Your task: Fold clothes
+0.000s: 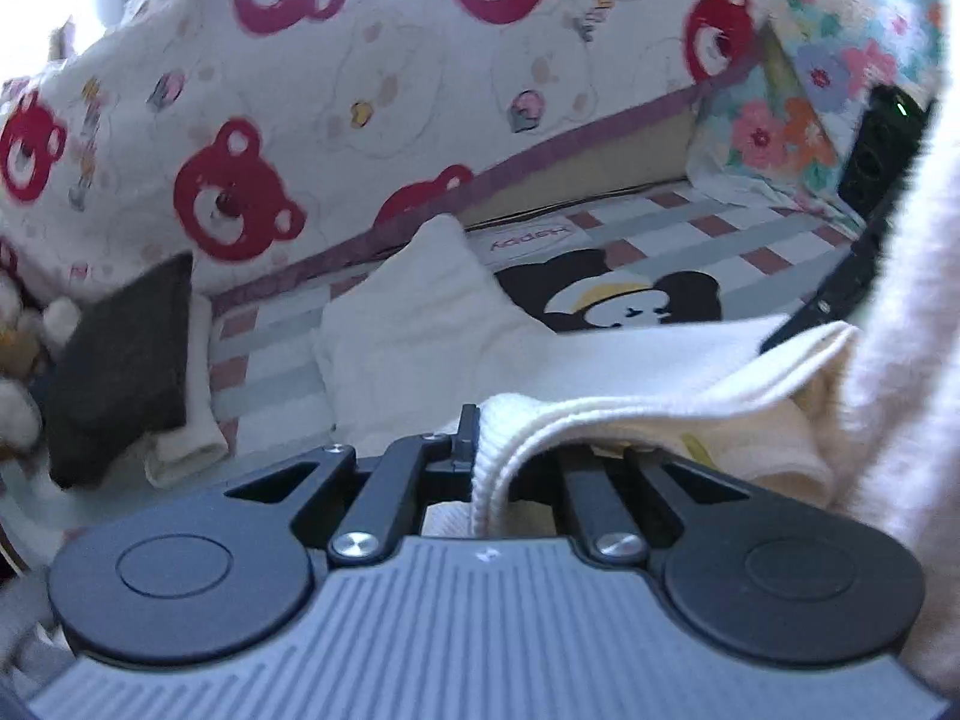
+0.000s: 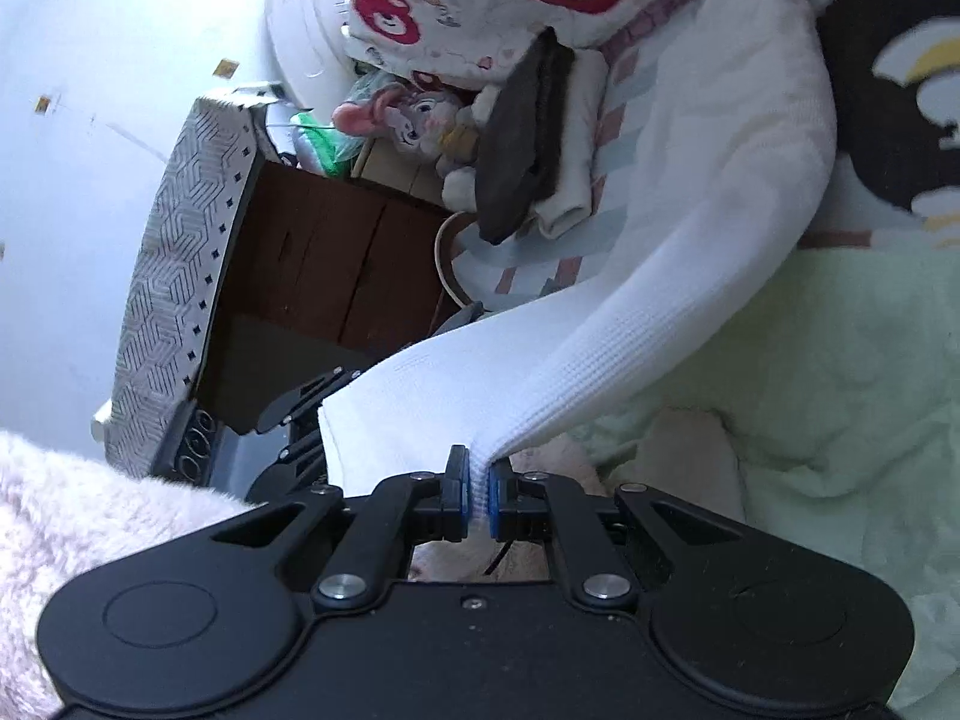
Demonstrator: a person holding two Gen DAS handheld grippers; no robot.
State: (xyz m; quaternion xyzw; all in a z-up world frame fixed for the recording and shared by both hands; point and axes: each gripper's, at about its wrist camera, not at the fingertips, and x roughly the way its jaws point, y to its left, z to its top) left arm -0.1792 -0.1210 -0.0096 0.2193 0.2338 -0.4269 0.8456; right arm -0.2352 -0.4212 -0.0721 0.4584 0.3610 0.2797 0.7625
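Above the bed (image 1: 690,222), both jaws grip the white garment (image 2: 690,276), lifted unfolded; two folded pieces (image 1: 120,360) lie far left.

**A bedroom in a home**

The bed (image 1: 690,222) carries a checked sheet with a cartoon figure and the word "Happy". A quilt (image 1: 372,78) printed with red bear faces is heaped behind it, beside floral bedding (image 1: 822,60). Plush toys (image 2: 414,114) crowd a dark wooden nightstand (image 2: 336,258) at the bedside. Folded clothes (image 1: 120,354) lie on the sheet.
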